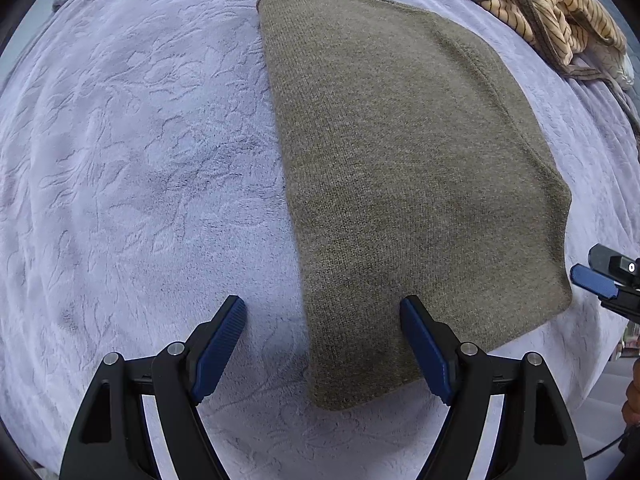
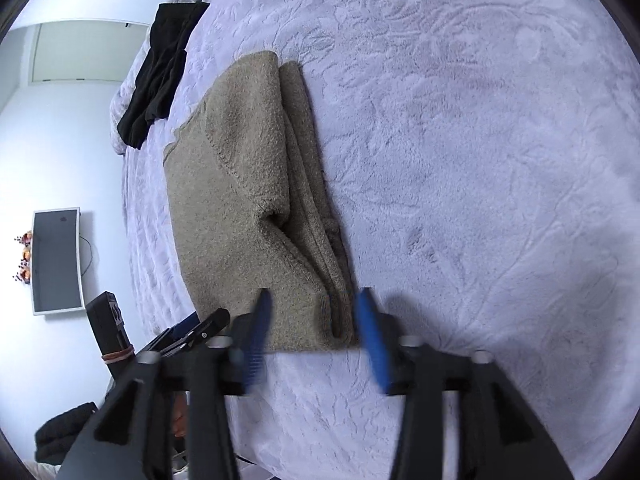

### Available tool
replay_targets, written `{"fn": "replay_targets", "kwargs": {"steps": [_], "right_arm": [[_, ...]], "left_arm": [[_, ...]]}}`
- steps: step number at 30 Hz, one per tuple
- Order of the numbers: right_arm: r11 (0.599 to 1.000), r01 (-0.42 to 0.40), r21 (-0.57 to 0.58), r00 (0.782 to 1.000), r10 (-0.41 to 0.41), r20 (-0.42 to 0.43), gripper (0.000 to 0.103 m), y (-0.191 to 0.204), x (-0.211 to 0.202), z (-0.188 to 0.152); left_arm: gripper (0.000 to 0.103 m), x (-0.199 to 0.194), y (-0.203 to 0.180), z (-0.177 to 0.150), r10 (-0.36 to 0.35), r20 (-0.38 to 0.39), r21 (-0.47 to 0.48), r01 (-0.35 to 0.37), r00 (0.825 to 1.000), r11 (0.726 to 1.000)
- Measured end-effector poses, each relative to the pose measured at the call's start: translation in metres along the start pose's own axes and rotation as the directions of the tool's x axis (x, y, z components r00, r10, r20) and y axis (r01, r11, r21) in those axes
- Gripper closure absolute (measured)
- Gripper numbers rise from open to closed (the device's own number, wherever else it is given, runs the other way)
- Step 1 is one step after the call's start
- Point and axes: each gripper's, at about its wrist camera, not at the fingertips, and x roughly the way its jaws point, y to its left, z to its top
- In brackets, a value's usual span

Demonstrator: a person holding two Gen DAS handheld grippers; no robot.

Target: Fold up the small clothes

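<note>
A folded olive-brown knit sweater (image 1: 404,168) lies flat on the lavender plush blanket (image 1: 132,168). My left gripper (image 1: 322,304) points down over the sweater's near left edge. Its jaws stand wide open, one finger over bare blanket and the other over the knit, holding nothing. In the right wrist view the same sweater (image 2: 240,184) shows stacked folds along its right side. My right gripper (image 2: 314,296) is open astride the near corner of those folds, its blue pads blurred and apart from the cloth. One of its fingers (image 1: 590,278) shows at the right edge of the left wrist view.
A crumpled cream garment with dark stripes (image 1: 540,4) lies beyond the sweater at the far right. A black garment (image 2: 160,72) rests near the bed's edge. A flat screen (image 2: 58,260) hangs on the white wall past that edge. Wide bare blanket (image 2: 480,160) spreads beside the sweater.
</note>
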Motion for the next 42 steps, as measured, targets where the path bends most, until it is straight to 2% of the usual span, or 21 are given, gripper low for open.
{"fn": "replay_targets", "kwargs": {"steps": [3,5,11,13,22,23,29,36,42], "right_arm": [[1.000,0.005,-0.009,1.000,-0.005,0.002,0.046,0.001,-0.001,0.006],[1.000,0.006,-0.012,1.000,-0.006,0.000,0.046,0.001,-0.001,0.010],[0.999,0.016,-0.030,1.000,-0.016,-0.016,0.045,0.001,0.002,0.018],[0.999,0.017,-0.036,1.000,-0.018,-0.018,0.038,0.001,0.002,0.021],[0.996,0.028,-0.079,0.999,-0.030,-0.015,0.024,0.003,-0.002,0.043],[0.996,0.030,-0.086,0.999,-0.032,-0.014,0.023,0.004,-0.002,0.045],[0.991,0.040,-0.126,0.998,-0.045,-0.034,0.023,0.006,0.005,0.059],[0.986,0.045,-0.161,0.997,-0.055,-0.059,0.023,0.013,0.014,0.073],[0.984,0.049,-0.171,0.996,-0.061,-0.063,0.023,0.016,0.020,0.084]], "left_arm": [[0.021,0.001,-0.001,0.000,-0.004,-0.010,-0.001,0.004,1.000,1.000],[0.011,0.003,-0.004,0.001,0.007,-0.018,-0.001,-0.007,1.000,1.000],[0.011,0.007,-0.008,0.000,0.018,-0.030,-0.012,-0.019,0.999,1.000],[0.011,0.008,-0.009,0.000,0.018,-0.037,-0.023,-0.019,0.999,1.000],[0.009,0.016,-0.012,0.000,0.014,-0.058,-0.045,-0.016,0.998,0.999],[0.000,0.019,-0.010,0.001,0.017,-0.065,-0.047,-0.020,0.998,0.999],[0.001,0.030,-0.002,0.000,-0.042,-0.101,-0.082,0.034,0.994,0.996],[0.001,0.010,0.015,0.005,-0.075,-0.045,-0.106,0.070,0.996,0.992],[0.001,-0.005,0.032,0.023,-0.097,0.008,-0.147,0.097,0.995,0.984]]}}
